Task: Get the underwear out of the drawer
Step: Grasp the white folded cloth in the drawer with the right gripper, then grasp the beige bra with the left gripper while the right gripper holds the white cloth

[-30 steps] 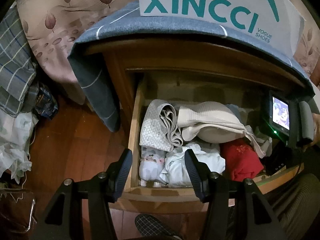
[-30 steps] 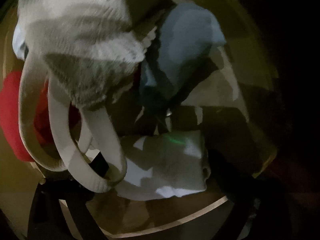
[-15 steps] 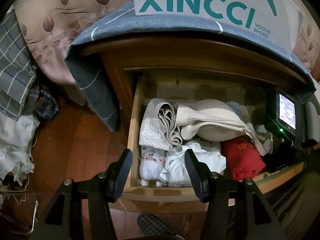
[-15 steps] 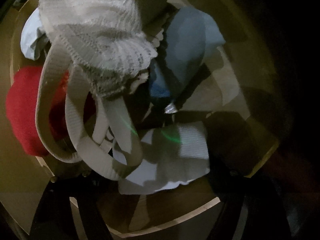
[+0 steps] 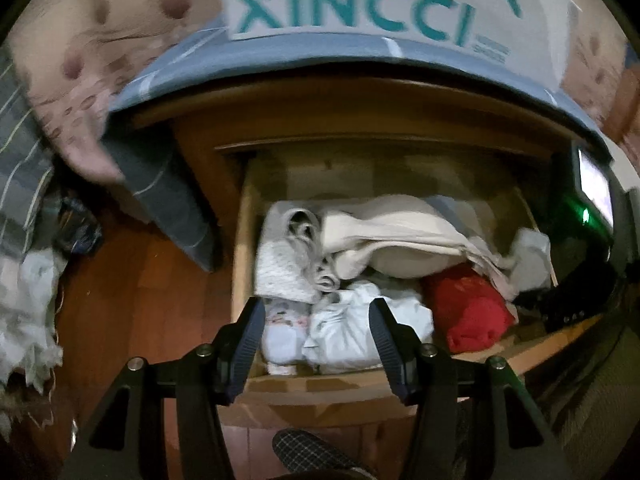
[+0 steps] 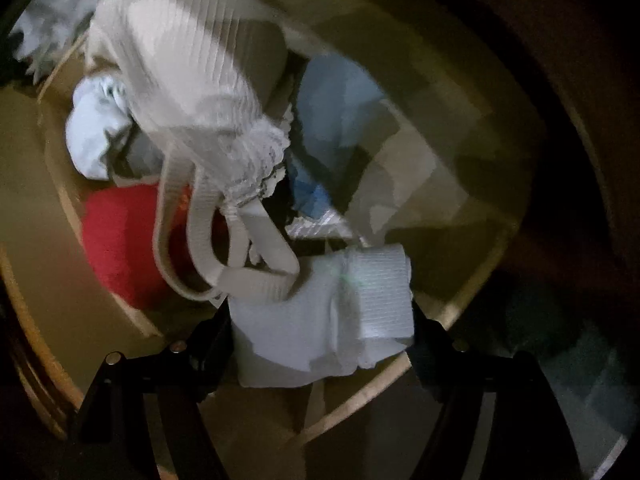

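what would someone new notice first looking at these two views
Probably the big teal XINCCI lettering on the white shoe box atop the cabinet, above the open wooden drawer stuffed with clothing. Inside, the bright red garment at the front right stands out among pale fabrics. In the dim right wrist view, a cream bra fills the upper left, with a white folded piece between the right gripper's fingers.

Blurred left gripper point(image 5: 316, 330) gapes above drawer point(image 5: 320, 384), seemingly.
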Demonstrator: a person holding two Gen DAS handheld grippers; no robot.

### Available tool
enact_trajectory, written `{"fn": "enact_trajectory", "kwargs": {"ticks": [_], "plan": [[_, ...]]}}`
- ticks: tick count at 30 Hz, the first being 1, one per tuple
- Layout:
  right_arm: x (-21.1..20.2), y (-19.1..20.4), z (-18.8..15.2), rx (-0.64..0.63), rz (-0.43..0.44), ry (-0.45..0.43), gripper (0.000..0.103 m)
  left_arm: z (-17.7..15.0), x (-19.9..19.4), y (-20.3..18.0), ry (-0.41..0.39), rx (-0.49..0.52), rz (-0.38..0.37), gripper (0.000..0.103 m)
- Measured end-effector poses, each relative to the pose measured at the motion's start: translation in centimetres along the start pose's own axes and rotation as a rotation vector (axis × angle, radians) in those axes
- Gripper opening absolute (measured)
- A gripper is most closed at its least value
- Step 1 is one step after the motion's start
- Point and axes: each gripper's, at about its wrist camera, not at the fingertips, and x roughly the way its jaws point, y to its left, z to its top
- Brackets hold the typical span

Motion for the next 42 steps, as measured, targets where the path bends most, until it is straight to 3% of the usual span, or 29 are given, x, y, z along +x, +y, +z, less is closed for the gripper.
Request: {"fn": "enact_trajectory", "kwargs": {"ticks": [9, 14, 22, 26, 40, 42], "plan": [[-5.2, -1.0, -2.5, 0.299, 0.061, -0.104, 0.073, 1.3, 0.4, -4.1, -0.001, 0.329, -0.042, 0.056], [-4.8, -1.1, -3.2, 0.482, 0.118, -0.148, 0.073, 1.9, 1.2, -5.4, -0.001, 0.470, -0.058, 0.055], [-3.5, -1.9, -4.3, 0.609, 0.138, -0.233, 0.073, 3.7, 3.1, -6.4, 0.013, 0.568, -0.115, 0.056], [-4.0, -1.3, -4.3, 0.613, 0.173, -0.288, 0.073, 3.8, 4.7, -7.6, 0.047, 0.680, -0.104, 0.056], [-3.9, -2.1, -4.7, 0.656, 0.253, -0.316, 0.073, 5.3, 8.8, -9.4, 0.105, 0.698, -0.116, 0.058], [-3.7, -2.2, -4.6, 0.655, 0.267, -0.316, 0.073, 5.3, 9.3, -9.2, 0.124, 0.663, -0.141, 0.057]]}}
